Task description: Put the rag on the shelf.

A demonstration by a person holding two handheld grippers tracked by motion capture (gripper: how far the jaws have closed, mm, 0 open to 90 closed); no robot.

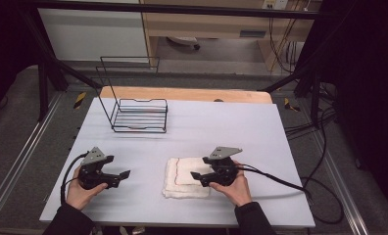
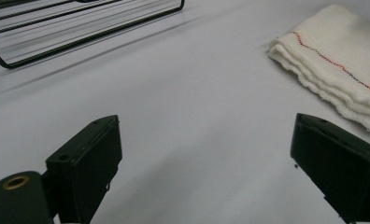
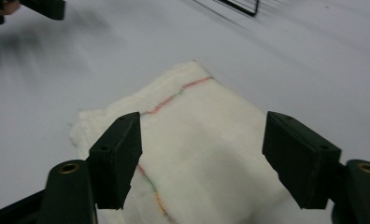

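Folded white cloth lies flat near the table's front edge, right of centre. Right gripper hovers over it, jaws wide, nothing between them. Left gripper rests apart to the left, also wide open and empty. Wire rack stands at the back. Judgement: lower squarely onto one folded edge, catching all layers before closing.

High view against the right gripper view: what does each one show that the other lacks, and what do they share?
High view alone: the whole wire rack with its tall back frame, both hands, the grey table edges and the trailing cables. Right gripper view alone: the right gripper seen along its own open jaws, nothing between them, and the coloured stitched line up close. Both: the folded white cloth lying flat, with the left gripper beyond it.
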